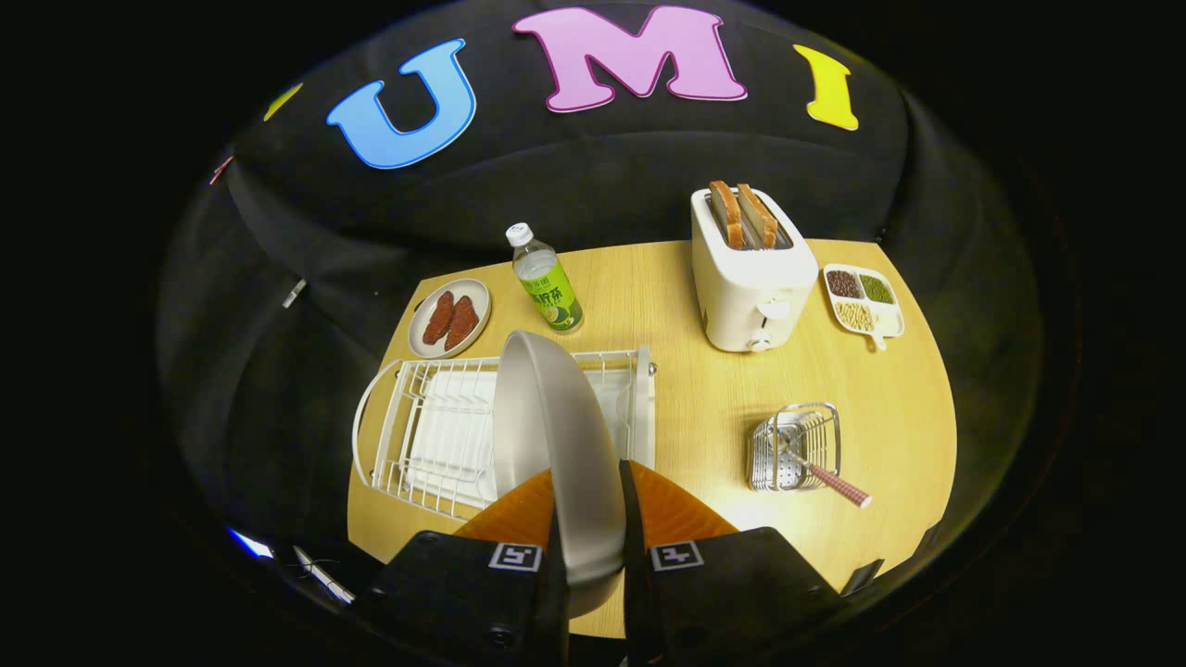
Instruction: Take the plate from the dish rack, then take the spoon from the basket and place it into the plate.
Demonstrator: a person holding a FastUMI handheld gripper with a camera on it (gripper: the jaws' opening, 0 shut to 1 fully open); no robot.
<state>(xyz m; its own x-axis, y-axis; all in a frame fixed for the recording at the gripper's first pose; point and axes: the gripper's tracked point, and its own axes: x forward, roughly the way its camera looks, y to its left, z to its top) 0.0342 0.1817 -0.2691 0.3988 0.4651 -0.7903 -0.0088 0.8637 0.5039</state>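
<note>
The claw [591,547] is pinching the plate [556,445]. Both fingers press on the plate's rim, one on each side, and the plate stands up on its edge between them. The plate is up in the air, just ahead of the fingers and over the dish rack [435,435].

The dish rack is white and made of wire. It sits on the wooden table [704,408], right behind the plate and a bit to the left of the claw.

Ahead of the claw and off to the right is a small wire basket [795,446]. The spoon [825,477] lies in it, and its handle sticks out over the basket's edge toward the right.

Far ahead, beyond the rack, a bottle [547,278] with a green label stands up. Just left of the bottle is a small dish with two pieces of meat [449,318] on it.

Beyond the basket stands a white toaster [750,278] with two slices of bread [741,215] poking out of the top. Right of the toaster is a little tray with beans [862,298] in its parts.
</note>
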